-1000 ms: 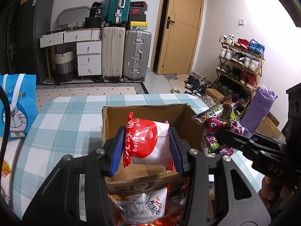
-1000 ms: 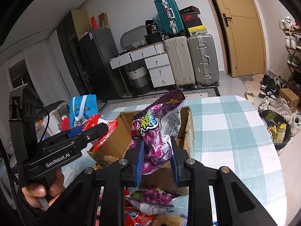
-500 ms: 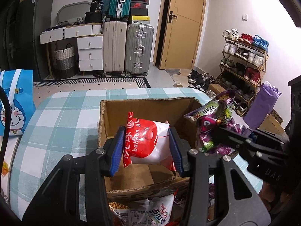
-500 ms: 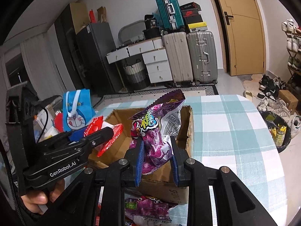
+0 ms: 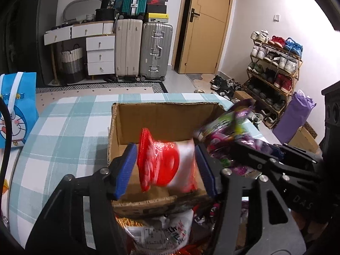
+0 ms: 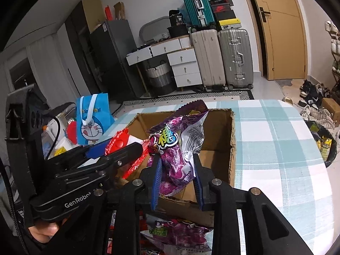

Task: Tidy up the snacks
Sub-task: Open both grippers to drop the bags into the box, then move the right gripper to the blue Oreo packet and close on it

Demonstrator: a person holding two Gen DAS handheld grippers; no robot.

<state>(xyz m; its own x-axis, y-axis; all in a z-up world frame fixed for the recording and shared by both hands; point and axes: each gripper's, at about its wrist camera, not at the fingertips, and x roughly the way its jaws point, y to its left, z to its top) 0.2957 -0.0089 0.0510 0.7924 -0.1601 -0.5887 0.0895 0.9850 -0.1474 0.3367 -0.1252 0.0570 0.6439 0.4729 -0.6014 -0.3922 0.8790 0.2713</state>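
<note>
Two packets hang over the open cardboard box on the checked surface. Our left gripper has just been opening; the red packet sits blurred between its parted pads, apparently dropping free. Our right gripper, jaws narrow and just easing apart, has the purple packet between them, above the box's near wall. We should let each packet fall clear inside before we draw back.
</note>
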